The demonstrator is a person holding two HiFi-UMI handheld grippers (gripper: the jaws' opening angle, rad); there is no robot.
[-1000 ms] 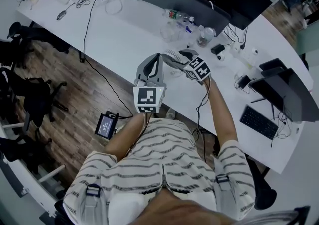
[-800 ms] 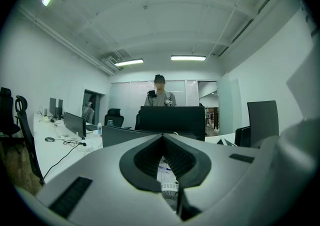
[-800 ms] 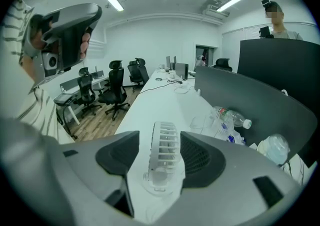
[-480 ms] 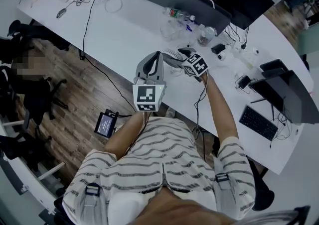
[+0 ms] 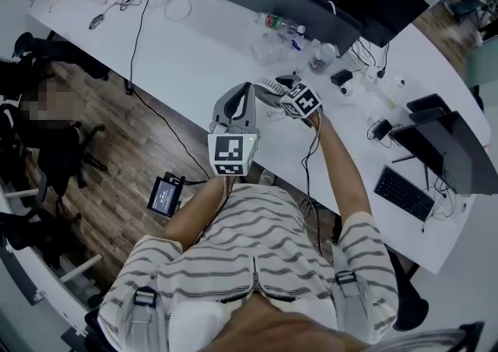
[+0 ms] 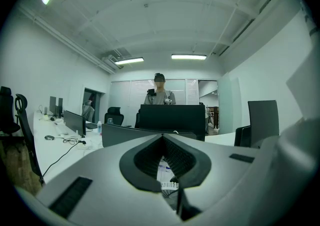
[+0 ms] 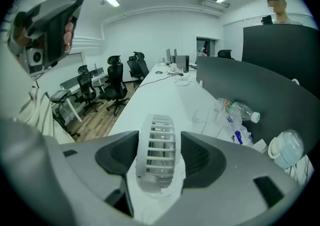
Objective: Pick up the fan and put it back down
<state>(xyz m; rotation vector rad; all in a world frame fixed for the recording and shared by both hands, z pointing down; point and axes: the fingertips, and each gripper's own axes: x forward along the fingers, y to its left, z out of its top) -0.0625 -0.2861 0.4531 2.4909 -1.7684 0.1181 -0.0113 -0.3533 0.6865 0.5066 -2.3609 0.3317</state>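
Moved: right gripper sits slightly farther left over the desk than before; left gripper has not shifted.
Right jaws: closed on the white fan.
Left jaws: tips together, nothing between.
Fan: at the desk's near side, just beside the left gripper.

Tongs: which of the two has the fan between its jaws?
The right tongs: the white fan sits between them; the left tongs are shut, empty.

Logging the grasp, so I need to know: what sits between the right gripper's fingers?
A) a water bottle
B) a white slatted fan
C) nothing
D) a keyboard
B: in the right gripper view the fan stands between the fingers of the right gripper.
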